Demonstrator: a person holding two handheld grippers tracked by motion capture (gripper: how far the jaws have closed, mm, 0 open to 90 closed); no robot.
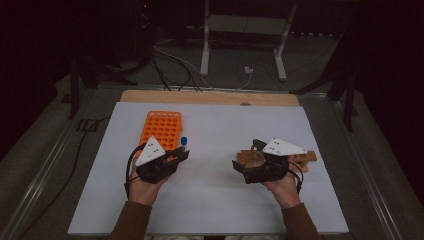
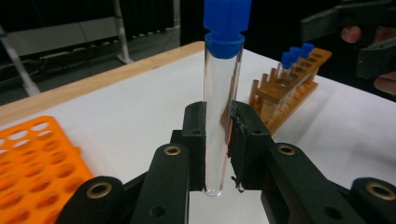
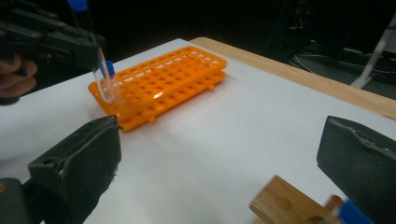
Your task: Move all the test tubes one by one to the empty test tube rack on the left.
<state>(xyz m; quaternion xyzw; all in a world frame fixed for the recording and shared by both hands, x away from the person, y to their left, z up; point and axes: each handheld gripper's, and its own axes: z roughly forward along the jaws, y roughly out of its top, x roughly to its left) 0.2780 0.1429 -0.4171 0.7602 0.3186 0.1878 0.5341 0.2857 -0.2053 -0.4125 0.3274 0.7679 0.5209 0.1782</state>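
Note:
My left gripper [image 2: 218, 140] is shut on a clear test tube [image 2: 220, 88] with a blue cap, held upright above the white mat. In the high view this gripper [image 1: 181, 153] sits at the near right corner of the orange rack [image 1: 162, 128], and the tube's cap [image 1: 184, 141] sticks up. My right gripper [image 3: 219, 172] is open wide with nothing between its jaws. It hovers [image 1: 246, 155] over the left end of a wooden rack [image 1: 303, 160]. That wooden rack [image 2: 285, 91] holds blue-capped tubes.
Another blue-capped tube [image 3: 110, 81] appears to stand at the orange rack's [image 3: 168, 79] near corner. The white mat [image 1: 215, 200] covers a wooden table [image 1: 210, 97]. Dark floor with cables and a metal stand lies beyond the far edge.

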